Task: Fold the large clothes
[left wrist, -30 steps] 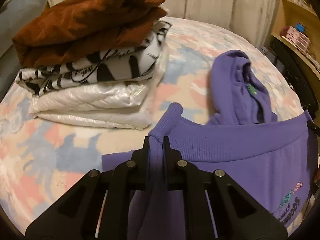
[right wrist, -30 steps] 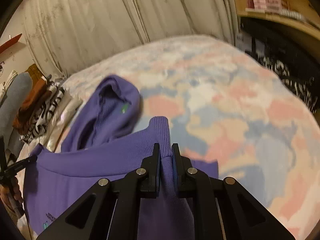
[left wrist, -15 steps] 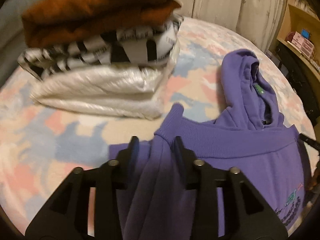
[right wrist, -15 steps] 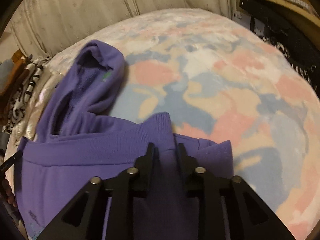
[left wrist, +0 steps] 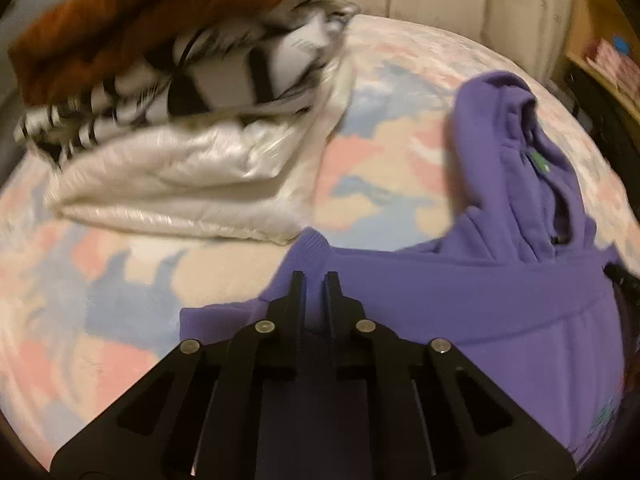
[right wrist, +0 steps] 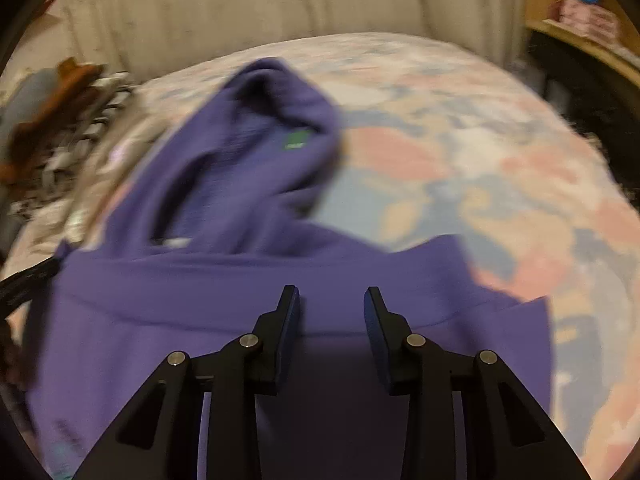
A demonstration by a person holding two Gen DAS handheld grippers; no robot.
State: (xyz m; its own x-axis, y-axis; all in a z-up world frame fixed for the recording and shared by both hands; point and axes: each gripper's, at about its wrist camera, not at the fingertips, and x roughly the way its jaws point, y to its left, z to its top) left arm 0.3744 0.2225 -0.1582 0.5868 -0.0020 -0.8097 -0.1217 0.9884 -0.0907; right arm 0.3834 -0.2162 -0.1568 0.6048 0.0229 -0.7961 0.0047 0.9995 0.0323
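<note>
A purple hoodie lies folded on the pastel patterned bed, hood pointing away. My left gripper hovers over its left folded corner with the jaws a narrow gap apart; purple cloth shows between them, and I cannot tell if it is pinched. In the right wrist view the hoodie fills the left and middle. My right gripper is open and empty just above the ribbed hem. Both views are motion-blurred.
A stack of folded clothes, brown on black-and-white on shiny white, sits at the back left, also seen in the right wrist view. A curtain hangs behind the bed. Wooden shelves stand at the right.
Both grippers held the hoodie's ribbed hem a second ago. The right gripper has opened wide and let go. The left opened at half a second and now stands narrower. The hem lies flat.
</note>
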